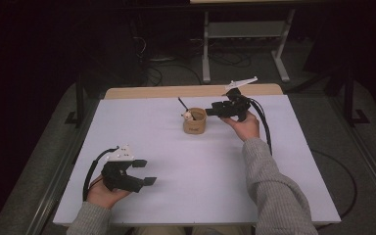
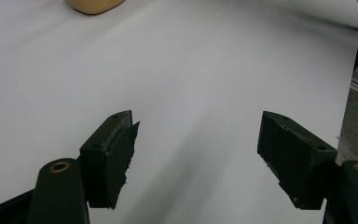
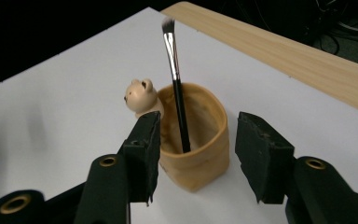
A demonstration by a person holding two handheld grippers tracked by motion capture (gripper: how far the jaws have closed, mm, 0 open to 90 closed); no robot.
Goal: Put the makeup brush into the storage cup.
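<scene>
A tan soft cup (image 1: pixel 195 121) stands at the back middle of the white table (image 1: pixel 186 166). A small bear-head figure (image 3: pixel 141 96) sits at its rim, and a black-handled brush (image 3: pixel 176 84) stands upright inside it, bristles up. My right gripper (image 1: pixel 210 111) is just to the right of the cup, pointing at it. In the right gripper view its jaws (image 3: pixel 198 126) stand open, apart from the cup (image 3: pixel 196 140), with nothing pressed between them. My left gripper (image 1: pixel 144 171) rests near the front left, open and empty (image 2: pixel 198 135); the cup's base (image 2: pixel 94 4) shows far ahead of it.
A wooden strip (image 1: pixel 191 91) runs along the table's far edge. Beyond it are a metal frame's legs (image 1: pixel 205 49) and cables on the dark floor. Bare white surface lies between the two grippers.
</scene>
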